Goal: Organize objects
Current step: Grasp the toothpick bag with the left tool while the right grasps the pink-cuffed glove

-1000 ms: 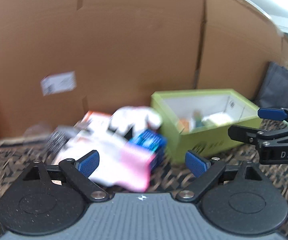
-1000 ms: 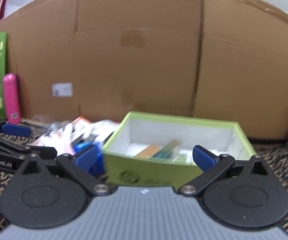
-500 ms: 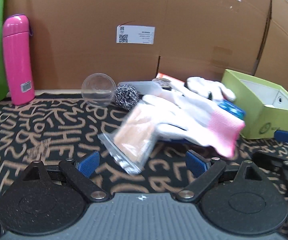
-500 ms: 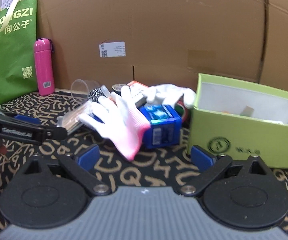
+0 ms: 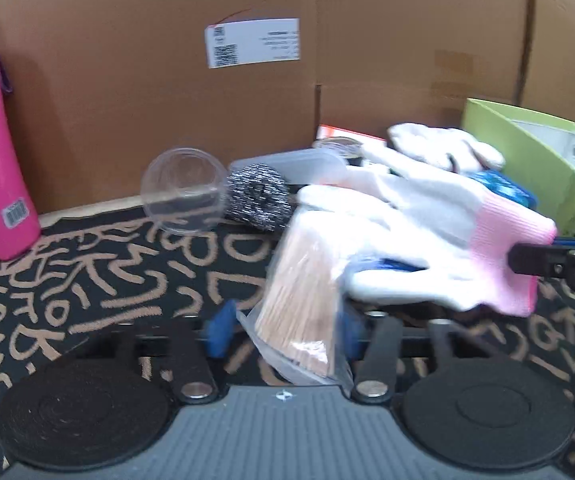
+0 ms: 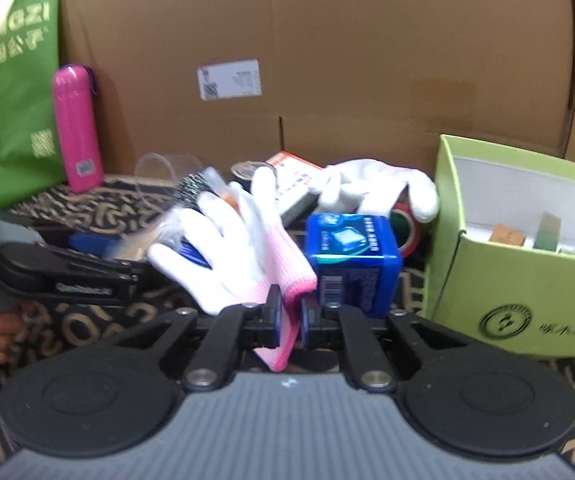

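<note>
A pile of objects lies on the patterned cloth. My left gripper (image 5: 283, 330) is shut on a clear bag of wooden sticks (image 5: 303, 304), which lies partly under a white glove with a pink cuff (image 5: 427, 236). My right gripper (image 6: 289, 316) is shut on that glove's pink cuff (image 6: 287, 276). The left gripper also shows in the right wrist view (image 6: 123, 260), at the left of the glove. A blue box (image 6: 353, 260) stands just right of the glove, next to the green box (image 6: 527, 280).
A second white glove (image 6: 375, 184), a steel scourer (image 5: 257, 196), a clear cup (image 5: 183, 190), a tape roll (image 6: 407, 228) and a small carton (image 6: 295, 184) lie behind. A pink bottle (image 6: 77, 128) and a green bag (image 6: 11, 92) stand left. Cardboard walls the back.
Both grippers moved forward into the pile and closed: the left on the bag of sticks, the right on the glove's pink cuff.
</note>
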`<state>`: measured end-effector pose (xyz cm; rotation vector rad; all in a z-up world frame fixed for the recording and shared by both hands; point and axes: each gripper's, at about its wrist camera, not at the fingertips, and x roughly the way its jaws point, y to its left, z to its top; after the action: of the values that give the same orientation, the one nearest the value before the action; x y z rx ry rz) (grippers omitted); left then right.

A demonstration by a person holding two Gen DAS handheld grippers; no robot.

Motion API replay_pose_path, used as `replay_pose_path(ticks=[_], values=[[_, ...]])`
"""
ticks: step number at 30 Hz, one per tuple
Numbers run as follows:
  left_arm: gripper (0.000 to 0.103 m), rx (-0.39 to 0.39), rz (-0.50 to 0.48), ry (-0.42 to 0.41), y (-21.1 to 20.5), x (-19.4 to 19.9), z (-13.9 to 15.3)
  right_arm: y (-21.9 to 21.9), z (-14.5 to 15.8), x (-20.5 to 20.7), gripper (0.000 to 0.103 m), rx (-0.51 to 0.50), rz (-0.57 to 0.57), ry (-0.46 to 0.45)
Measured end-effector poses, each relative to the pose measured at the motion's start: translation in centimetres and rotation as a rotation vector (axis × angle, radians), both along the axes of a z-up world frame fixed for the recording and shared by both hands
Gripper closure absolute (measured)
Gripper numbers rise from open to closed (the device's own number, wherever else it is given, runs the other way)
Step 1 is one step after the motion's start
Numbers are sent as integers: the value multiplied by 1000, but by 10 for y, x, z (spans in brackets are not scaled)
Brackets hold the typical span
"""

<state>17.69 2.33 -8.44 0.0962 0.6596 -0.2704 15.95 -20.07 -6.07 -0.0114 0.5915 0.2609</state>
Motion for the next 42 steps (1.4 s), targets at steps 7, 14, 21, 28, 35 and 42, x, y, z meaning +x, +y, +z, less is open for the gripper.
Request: replay_pose_path(ticks=[7,14,21,28,35,42], values=[[71,15,-108,52,-14,-50,6,-10,17,-47,97,53,37,37],[67,18,-208,95,-20,-109,8,-44,14,-105,94,-15,-4,158],[27,41,-245,37,-22,-112,16,-30,25,-117,19,-190,153,31],[20,65,-296,111,-28,-95,2,5,1,-77,6,-377,363,65],[65,30,-267,138,-22,-95,8,-13,-3,-58,71,-124,367,221],[50,-54,-211,195,-14,-105,12,-10,7,-77,72,-167,343,217]])
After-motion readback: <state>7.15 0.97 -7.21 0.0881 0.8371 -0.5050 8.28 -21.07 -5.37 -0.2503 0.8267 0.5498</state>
